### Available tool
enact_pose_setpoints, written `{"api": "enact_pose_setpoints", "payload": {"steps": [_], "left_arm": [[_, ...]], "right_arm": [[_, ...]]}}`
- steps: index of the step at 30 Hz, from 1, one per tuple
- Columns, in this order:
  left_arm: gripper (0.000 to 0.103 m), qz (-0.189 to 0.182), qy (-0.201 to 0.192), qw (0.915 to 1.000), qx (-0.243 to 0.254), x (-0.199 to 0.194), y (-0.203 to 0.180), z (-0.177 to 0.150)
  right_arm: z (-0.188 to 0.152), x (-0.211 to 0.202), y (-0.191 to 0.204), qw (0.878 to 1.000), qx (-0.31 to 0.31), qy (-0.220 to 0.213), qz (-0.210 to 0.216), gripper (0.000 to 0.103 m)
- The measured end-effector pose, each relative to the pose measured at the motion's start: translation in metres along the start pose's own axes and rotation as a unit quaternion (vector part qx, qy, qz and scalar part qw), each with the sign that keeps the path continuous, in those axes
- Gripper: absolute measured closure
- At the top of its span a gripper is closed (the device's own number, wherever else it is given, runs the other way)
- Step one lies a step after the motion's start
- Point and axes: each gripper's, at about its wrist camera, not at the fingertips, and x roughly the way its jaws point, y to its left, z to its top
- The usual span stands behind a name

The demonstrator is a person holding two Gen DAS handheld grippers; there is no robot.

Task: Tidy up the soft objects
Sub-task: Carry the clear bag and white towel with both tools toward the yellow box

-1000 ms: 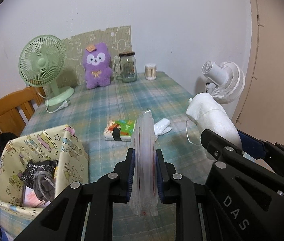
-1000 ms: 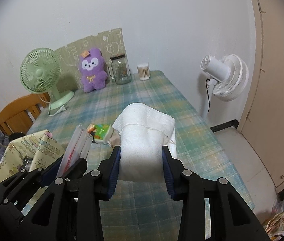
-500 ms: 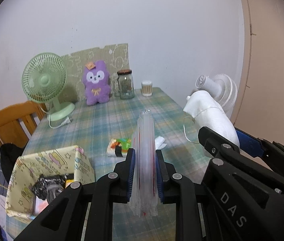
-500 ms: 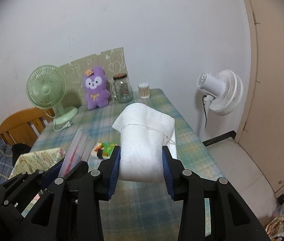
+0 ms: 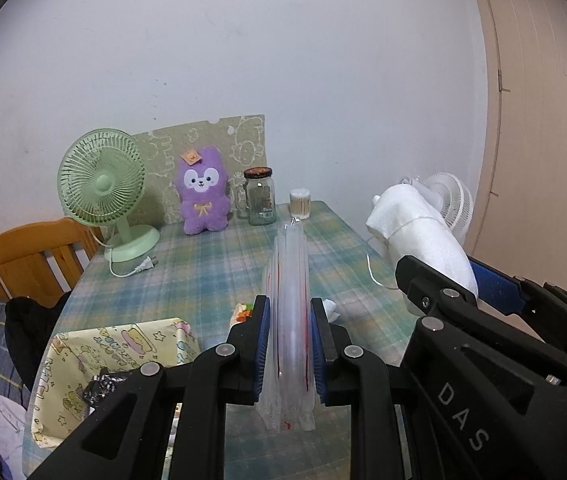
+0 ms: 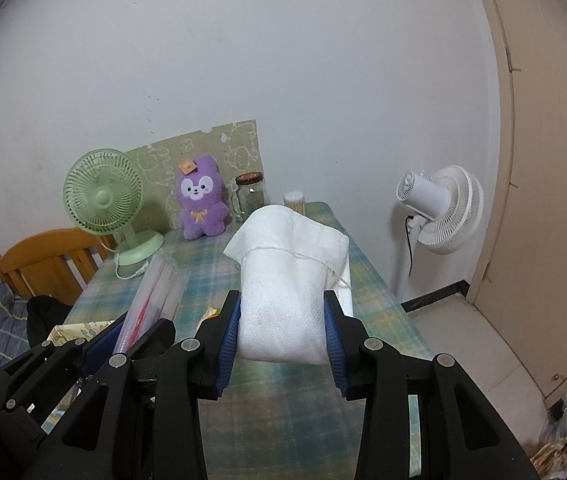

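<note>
Left hand-held gripper (image 5: 289,354): clamps clear bag stack (image 5: 289,320) upright | right hand-held gripper (image 6: 283,334): clamps white cloth bundle (image 6: 287,280), raised

A lived-in room of a home. A table covered with a blue-green plaid cloth (image 5: 219,272) stands against a plain white wall. On it sit a mint-green desk fan (image 5: 103,188), a purple plush bunny toy (image 5: 202,196), a clear glass jar with a dark lid (image 5: 260,196) and a small tub of cotton swabs (image 5: 300,202). A wooden slat-back chair (image 5: 27,256) stands at the table's side, and a white pedestal fan (image 6: 439,208) on the floor near a beige door (image 6: 543,184).
</note>
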Motion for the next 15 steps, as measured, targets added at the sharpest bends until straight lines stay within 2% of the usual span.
{"api": "enact_pose_setpoints", "payload": {"steps": [15], "left_arm": [[0.085, 0.008, -0.001, 1.0000, -0.003, -0.006, 0.038, -0.002]], "right_arm": [[-0.001, 0.007, 0.040, 0.999, -0.011, 0.006, 0.031, 0.060]]}}
